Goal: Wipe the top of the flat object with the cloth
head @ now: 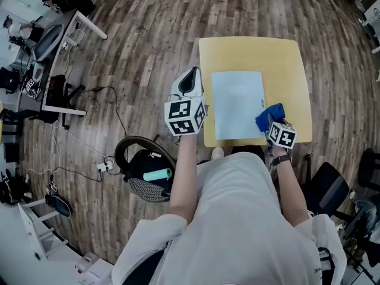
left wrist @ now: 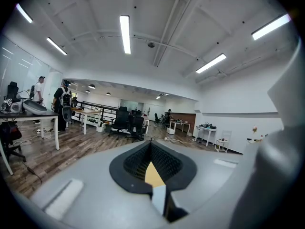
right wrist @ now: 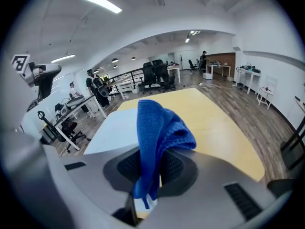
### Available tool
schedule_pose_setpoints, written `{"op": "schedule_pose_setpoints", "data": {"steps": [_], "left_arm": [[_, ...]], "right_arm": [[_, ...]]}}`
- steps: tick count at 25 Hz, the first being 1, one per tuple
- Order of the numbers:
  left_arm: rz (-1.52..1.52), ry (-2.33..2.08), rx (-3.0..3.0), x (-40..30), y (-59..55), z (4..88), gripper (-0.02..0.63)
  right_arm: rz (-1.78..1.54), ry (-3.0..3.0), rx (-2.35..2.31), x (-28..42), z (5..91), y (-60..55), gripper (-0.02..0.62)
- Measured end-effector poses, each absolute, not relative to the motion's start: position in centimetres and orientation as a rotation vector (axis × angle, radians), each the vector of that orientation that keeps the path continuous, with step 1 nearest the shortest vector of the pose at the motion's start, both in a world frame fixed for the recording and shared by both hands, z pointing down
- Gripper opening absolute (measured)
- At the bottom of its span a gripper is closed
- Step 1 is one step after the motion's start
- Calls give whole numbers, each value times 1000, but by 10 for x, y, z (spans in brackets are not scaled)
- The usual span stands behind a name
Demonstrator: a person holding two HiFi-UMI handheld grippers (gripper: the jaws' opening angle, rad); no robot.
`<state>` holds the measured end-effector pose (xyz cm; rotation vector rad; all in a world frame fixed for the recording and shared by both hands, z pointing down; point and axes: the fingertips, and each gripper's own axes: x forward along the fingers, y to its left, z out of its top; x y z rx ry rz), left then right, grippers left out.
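A pale blue flat sheet [head: 237,103] lies on the small yellow table [head: 291,70]. My right gripper [head: 268,120] is at the sheet's near right corner, shut on a bunched blue cloth [head: 271,115]. In the right gripper view the cloth [right wrist: 159,128] hangs out of the jaws of the right gripper [right wrist: 152,152] and hides its fingertips, with the sheet [right wrist: 116,125] and the table [right wrist: 219,123] beyond. My left gripper [head: 190,77] is held off the table's left edge. It [left wrist: 150,145] points out into the room, jaws together and holding nothing.
A dark round bag [head: 144,170] with a teal bottle sits on the wooden floor [head: 148,34] at my left. A white desk [head: 59,46] with cables stands far left. An office chair [head: 325,186] is at my right. People [left wrist: 62,106] stand by distant desks.
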<state>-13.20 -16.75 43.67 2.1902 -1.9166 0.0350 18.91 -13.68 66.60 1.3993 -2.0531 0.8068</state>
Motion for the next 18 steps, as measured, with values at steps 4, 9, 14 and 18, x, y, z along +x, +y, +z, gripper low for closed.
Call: {"op": "schedule_pose_setpoints", "data": {"steps": [4, 9, 14, 18], "left_arm": [[33, -1917, 2193, -134, -165, 434, 9], [28, -1942, 2171, -141, -159, 435, 9], [23, -1969, 2138, -152, -153, 435, 9], [17, -1992, 2115, -161, -146, 436, 9]], "right_arm": [[816, -2063, 1403, 183, 658, -133, 54], [840, -2220, 1242, 121, 639, -126, 54], [874, -2350, 971, 36, 631, -100, 54], [863, -2394, 782, -20, 636, -78, 54]]}}
